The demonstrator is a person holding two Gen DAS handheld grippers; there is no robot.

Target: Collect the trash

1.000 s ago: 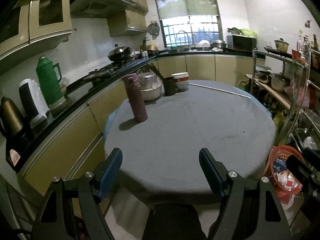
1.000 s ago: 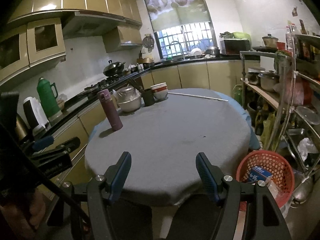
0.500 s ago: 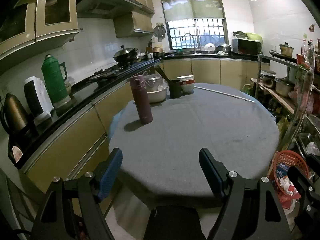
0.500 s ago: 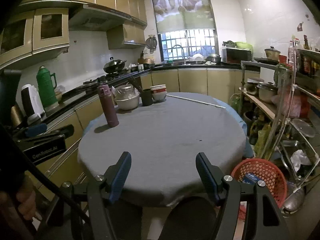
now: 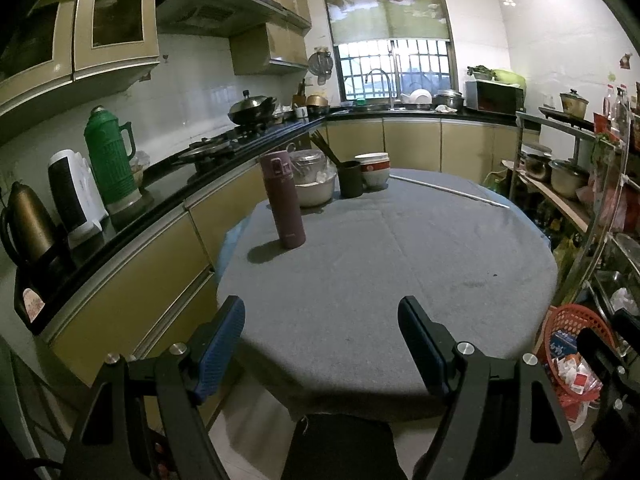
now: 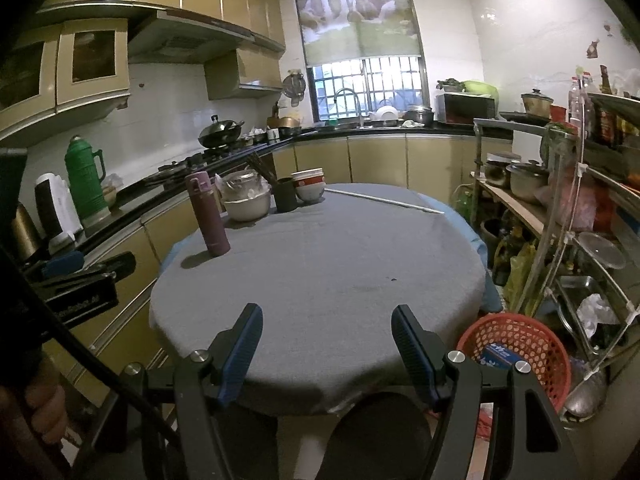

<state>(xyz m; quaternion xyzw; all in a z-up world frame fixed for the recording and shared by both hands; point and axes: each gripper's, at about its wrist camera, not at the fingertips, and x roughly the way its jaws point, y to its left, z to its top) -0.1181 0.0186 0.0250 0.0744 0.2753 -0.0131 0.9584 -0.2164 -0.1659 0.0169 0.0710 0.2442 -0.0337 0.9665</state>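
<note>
A red mesh basket (image 6: pixel 520 344) stands on the floor at the table's right, with a blue box and paper scraps inside; it also shows at the right edge as the basket (image 5: pixel 576 332) in the left wrist view. My left gripper (image 5: pixel 322 322) hangs open over the near edge of the round grey table (image 5: pixel 380 264), nothing between its blue pads. My right gripper (image 6: pixel 326 326) is open too, above the same near edge, and holds nothing. The left gripper's body shows at the left of the right wrist view, in a hand.
On the table's far left stand a purple flask (image 6: pixel 208 216), a white pot with a lid (image 6: pixel 246 202), a dark cup (image 6: pixel 285 196) and stacked bowls (image 6: pixel 308 186). A thin rod (image 6: pixel 384 199) lies at the back. A metal shelf rack (image 6: pixel 568 216) crowds the right; counters run along the left.
Both views show more of the room above and the table sits lower and farther than a second ago. Both grippers stay open and empty.
</note>
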